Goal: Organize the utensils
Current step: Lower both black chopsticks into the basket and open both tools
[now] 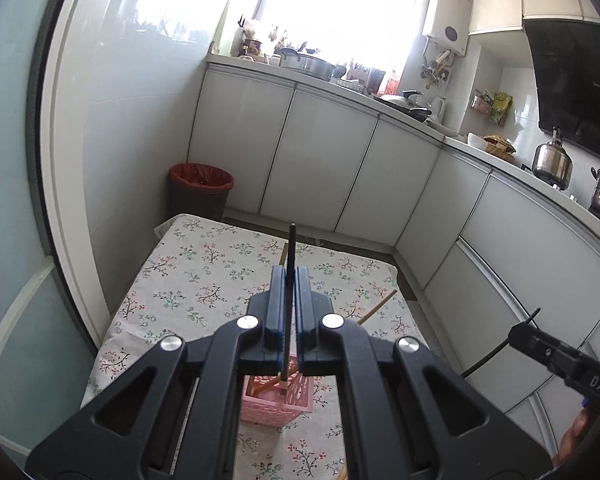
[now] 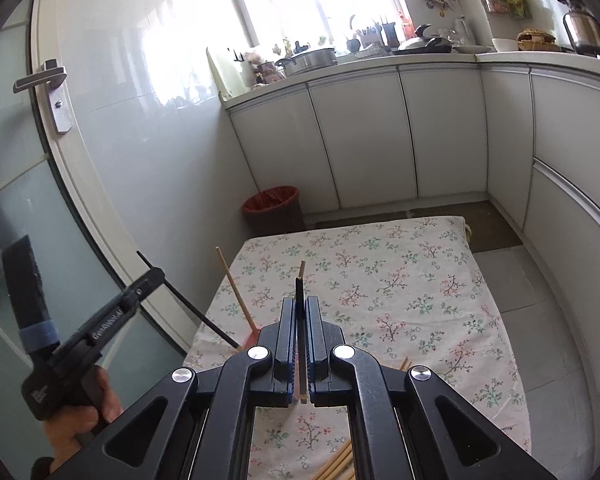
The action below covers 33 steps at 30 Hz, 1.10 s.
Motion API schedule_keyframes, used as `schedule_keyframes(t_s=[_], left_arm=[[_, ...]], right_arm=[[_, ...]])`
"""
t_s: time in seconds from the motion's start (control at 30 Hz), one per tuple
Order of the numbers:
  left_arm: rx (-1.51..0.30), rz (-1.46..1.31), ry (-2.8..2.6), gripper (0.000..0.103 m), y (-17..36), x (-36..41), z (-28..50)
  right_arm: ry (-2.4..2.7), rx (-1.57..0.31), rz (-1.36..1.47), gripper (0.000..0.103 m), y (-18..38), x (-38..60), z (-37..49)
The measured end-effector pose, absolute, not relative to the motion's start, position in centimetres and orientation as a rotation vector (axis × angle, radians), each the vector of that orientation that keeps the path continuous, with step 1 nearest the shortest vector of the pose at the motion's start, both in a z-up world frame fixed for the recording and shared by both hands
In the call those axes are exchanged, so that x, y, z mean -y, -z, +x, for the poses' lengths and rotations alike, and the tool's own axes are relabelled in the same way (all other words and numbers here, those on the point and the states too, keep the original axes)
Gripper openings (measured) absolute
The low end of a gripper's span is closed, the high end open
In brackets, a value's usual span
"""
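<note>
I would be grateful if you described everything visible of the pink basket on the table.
The pink plastic basket is small and box-shaped with openwork lattice walls. It stands upright on the floral tablecloth, largely hidden behind the left gripper. Light wooden chopsticks lean inside it, and the lower end of the black chopstick clamped in that gripper hangs over its opening.

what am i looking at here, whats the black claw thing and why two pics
Each picture comes from a camera fixed on a hand-held gripper, looking along its two fingers; a person holds one in each hand. The left gripper is shut on a black chopstick, above a pink basket that has chopsticks in it. The right gripper is shut on a dark chopstick. Both hover over a table with a floral cloth; loose wooden chopsticks lie on it.
</note>
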<state>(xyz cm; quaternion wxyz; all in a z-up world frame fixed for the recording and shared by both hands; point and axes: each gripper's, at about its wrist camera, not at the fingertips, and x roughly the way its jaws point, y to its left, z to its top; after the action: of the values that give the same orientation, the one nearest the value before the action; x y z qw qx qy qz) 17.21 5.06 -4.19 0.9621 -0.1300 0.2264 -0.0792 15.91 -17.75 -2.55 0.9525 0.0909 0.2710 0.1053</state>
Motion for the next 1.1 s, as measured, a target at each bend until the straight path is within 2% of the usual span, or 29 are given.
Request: schedule_keyframes(t_s=[0.43, 0.63, 0.67, 0.73, 0.8, 1.1], left_arm=[[-0.655, -0.265, 0.149, 0.005, 7.9, -4.8, 21.4], [-0.679, -0.267, 0.159, 0.005, 8.6, -4.5, 22.0], [-0.678, -0.268, 0.164, 0.007, 8.5, -4.5, 22.0], [-0.673, -0.266, 0.154, 0.023, 8.2, -4.6, 21.8], [-0.663, -0.277, 0.148, 0.031, 7.8, -4.8, 21.4], [-0.713, -0.262, 0.118, 0.039, 8.2, -6.0, 19.8]], right_arm=[[-0.269, -0.556, 0.322, 0.004, 2.9, 17.3, 19.7], [-0.262, -0.588, 0.317, 0.004, 4.3, 15.8, 21.6], [-0.258, -0.591, 0.313, 0.004, 4.5, 15.6, 21.9], [-0.251, -0.597, 0.311, 0.004, 4.8, 15.5, 22.4], [-0.244, -0.607, 0.315, 0.004, 5.3, 15.5, 22.8], [-0.237, -0.679, 0.366, 0.005, 8.0, 15.7, 25.3]])
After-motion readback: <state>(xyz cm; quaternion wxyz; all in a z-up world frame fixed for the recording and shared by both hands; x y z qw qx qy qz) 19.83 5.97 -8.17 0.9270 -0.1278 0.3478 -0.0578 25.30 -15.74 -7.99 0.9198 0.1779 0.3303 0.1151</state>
